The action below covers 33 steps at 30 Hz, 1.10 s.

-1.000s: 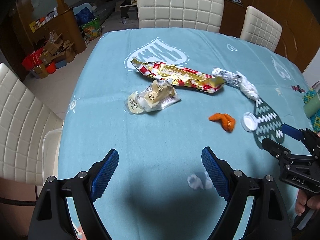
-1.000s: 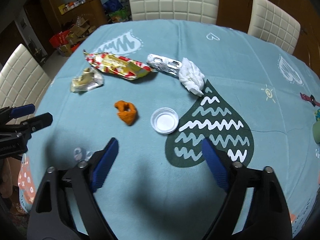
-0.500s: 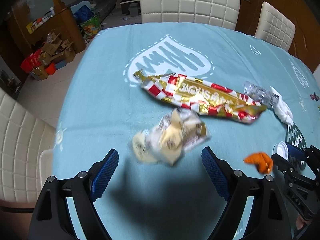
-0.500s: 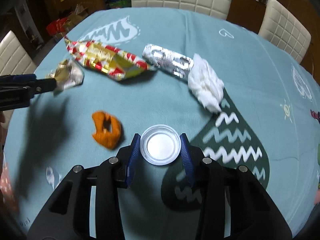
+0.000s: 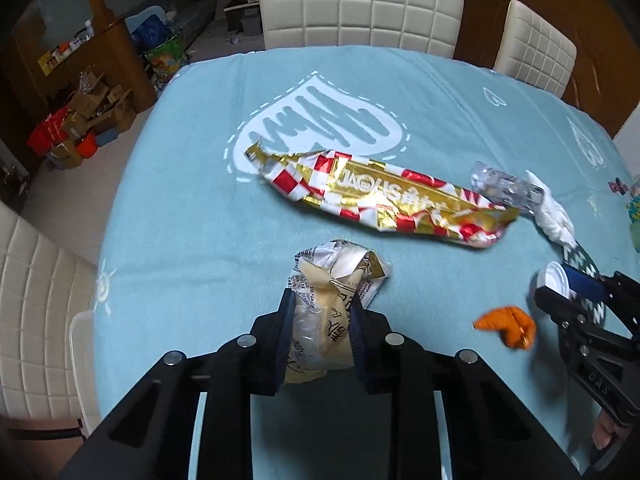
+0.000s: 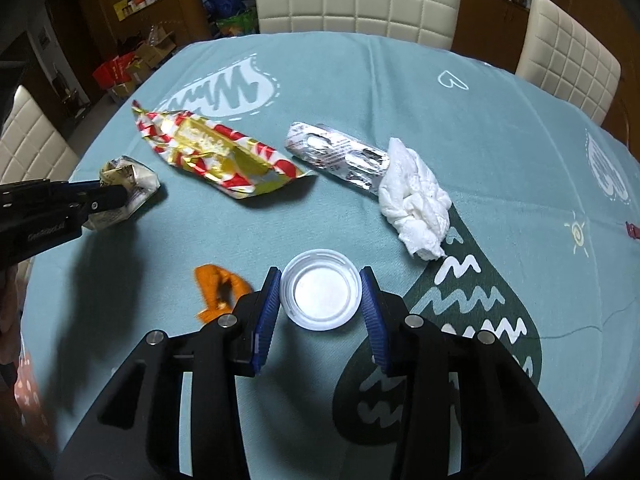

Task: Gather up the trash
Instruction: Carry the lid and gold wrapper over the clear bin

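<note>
1. Left gripper (image 5: pixel 320 320), low centre of its view: fingers have just closed and now clench the wrapper (image 5: pixel 332 300) — crinkly film, light, soft; it squashes, so a mid-body pinch suits.
2. Right gripper (image 6: pixel 320 292), bottom centre: fingers squeeze the cap (image 6: pixel 320 289) by its rim — stiff, light, likely slippery plastic.
3. The cap sits on the desk (image 6: pixel 400 92).

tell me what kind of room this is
Probably a home dining room: a table under a light blue patterned tablecloth, cream quilted dining chairs around it, and cardboard boxes and bags piled on the floor beside it.
</note>
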{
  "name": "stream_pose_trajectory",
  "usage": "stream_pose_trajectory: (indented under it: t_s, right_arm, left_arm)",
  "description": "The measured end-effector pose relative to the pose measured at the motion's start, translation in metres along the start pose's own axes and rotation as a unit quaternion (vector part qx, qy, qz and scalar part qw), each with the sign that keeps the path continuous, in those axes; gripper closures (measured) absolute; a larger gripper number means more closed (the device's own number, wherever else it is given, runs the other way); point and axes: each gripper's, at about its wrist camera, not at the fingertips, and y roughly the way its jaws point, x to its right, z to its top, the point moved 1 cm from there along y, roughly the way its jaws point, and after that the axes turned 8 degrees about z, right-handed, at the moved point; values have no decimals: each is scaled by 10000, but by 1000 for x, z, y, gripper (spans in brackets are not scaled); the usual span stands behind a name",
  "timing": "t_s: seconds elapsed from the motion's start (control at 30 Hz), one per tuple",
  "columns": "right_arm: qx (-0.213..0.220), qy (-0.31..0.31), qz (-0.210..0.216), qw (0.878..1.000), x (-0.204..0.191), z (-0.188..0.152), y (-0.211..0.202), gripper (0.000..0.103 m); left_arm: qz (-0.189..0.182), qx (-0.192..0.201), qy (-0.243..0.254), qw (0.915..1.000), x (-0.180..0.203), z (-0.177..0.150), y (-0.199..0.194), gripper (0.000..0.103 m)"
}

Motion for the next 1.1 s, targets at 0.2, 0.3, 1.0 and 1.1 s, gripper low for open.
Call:
stream_pose_trajectory:
  t_s: [0.2, 0.3, 1.0, 1.1]
  right_arm:
    - [65, -299, 161, 9994, -27, -7, -23, 61]
    - [57, -489, 298, 9983, -44, -13, -32, 61]
    - [-141, -1811, 1217, 9758, -178, -42, -52, 61]
    - [-177, -2031, 1328, 9699, -200, -43, -50, 61]
  left_arm:
    - [52, 67, -82, 9999, -11, -27, -30, 78]
    - [111, 110, -134, 9998, -17, -45, -48, 78]
    - [564, 130, -1080, 9925, -89, -140, -111, 78]
    - [655, 112, -1257, 9898, -104, -149, -113, 78]
